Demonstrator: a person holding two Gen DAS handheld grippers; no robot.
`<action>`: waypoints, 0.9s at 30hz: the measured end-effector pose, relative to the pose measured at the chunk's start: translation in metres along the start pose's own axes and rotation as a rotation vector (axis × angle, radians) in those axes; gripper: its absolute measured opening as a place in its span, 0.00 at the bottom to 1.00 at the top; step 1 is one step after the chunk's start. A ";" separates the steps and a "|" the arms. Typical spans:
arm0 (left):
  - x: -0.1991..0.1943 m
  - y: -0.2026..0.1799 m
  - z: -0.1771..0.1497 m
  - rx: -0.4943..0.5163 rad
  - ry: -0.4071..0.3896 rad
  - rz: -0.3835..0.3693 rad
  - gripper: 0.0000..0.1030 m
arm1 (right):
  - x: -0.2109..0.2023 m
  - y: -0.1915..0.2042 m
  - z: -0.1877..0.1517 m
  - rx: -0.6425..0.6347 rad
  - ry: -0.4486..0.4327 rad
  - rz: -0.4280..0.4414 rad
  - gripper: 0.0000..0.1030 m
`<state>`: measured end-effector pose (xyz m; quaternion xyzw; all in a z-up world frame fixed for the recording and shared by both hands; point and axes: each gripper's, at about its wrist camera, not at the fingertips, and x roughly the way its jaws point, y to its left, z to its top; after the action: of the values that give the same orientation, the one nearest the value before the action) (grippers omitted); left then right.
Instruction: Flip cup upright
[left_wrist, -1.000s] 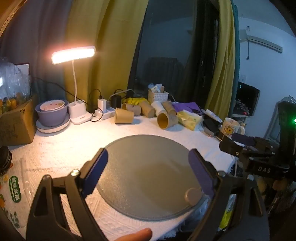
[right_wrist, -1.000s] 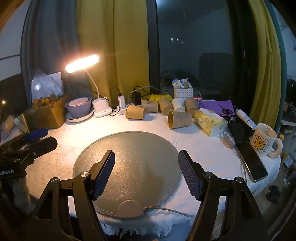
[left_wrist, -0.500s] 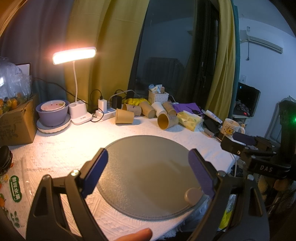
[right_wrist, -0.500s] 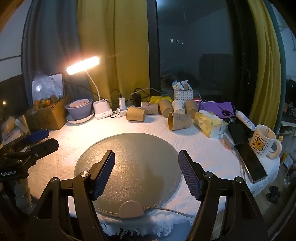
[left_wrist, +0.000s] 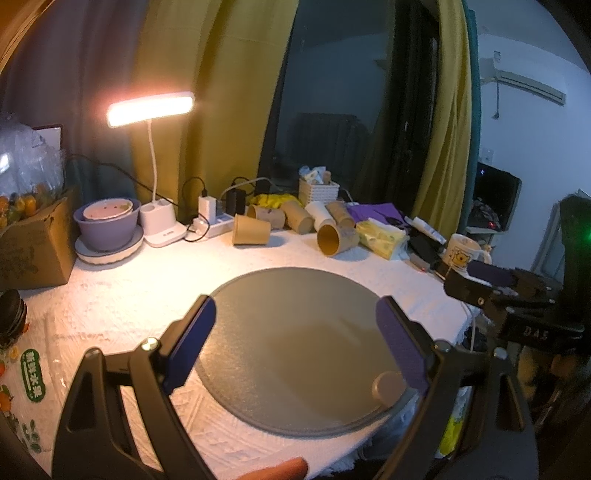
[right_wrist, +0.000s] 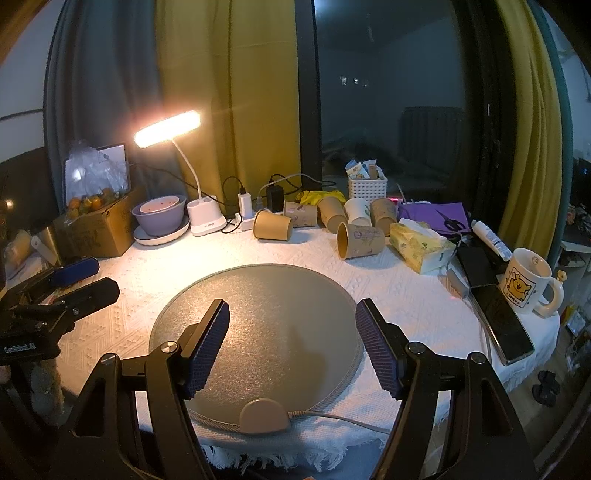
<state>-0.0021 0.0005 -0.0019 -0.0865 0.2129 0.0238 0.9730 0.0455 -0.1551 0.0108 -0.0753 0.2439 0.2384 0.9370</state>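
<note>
Several paper cups (right_wrist: 360, 241) lie on their sides along the far edge of my desk (right_wrist: 406, 295), well beyond the round grey mat (right_wrist: 273, 306). A white basket (right_wrist: 367, 186) behind them holds small packets. A purple bowl (right_wrist: 159, 218) sits on a plate with a smaller bowl inside. A bear mug (right_wrist: 528, 284) stands upright at the right. My left hand-held gripper (left_wrist: 295, 347) and right hand-held gripper (right_wrist: 291, 347) both hang spread apart over the mat, gripping nothing. A lit lamp (right_wrist: 168, 123) glows before yellow curtains.

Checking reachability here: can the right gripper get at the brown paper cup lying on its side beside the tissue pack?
Probably yes: the right gripper is open, and only the bare grey round mat lies before the brown paper cup.
</note>
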 end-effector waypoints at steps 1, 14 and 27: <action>-0.001 0.001 0.000 -0.003 -0.004 -0.002 0.87 | 0.000 0.000 0.000 0.000 0.000 0.000 0.72; -0.003 -0.001 0.002 0.001 -0.013 -0.015 0.87 | 0.000 0.000 -0.001 0.000 0.000 0.001 0.72; -0.003 0.001 0.004 0.000 -0.012 -0.011 0.87 | 0.000 0.001 0.000 -0.001 0.000 0.002 0.72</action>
<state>-0.0034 0.0021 0.0026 -0.0875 0.2065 0.0188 0.9744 0.0453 -0.1540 0.0108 -0.0753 0.2440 0.2396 0.9367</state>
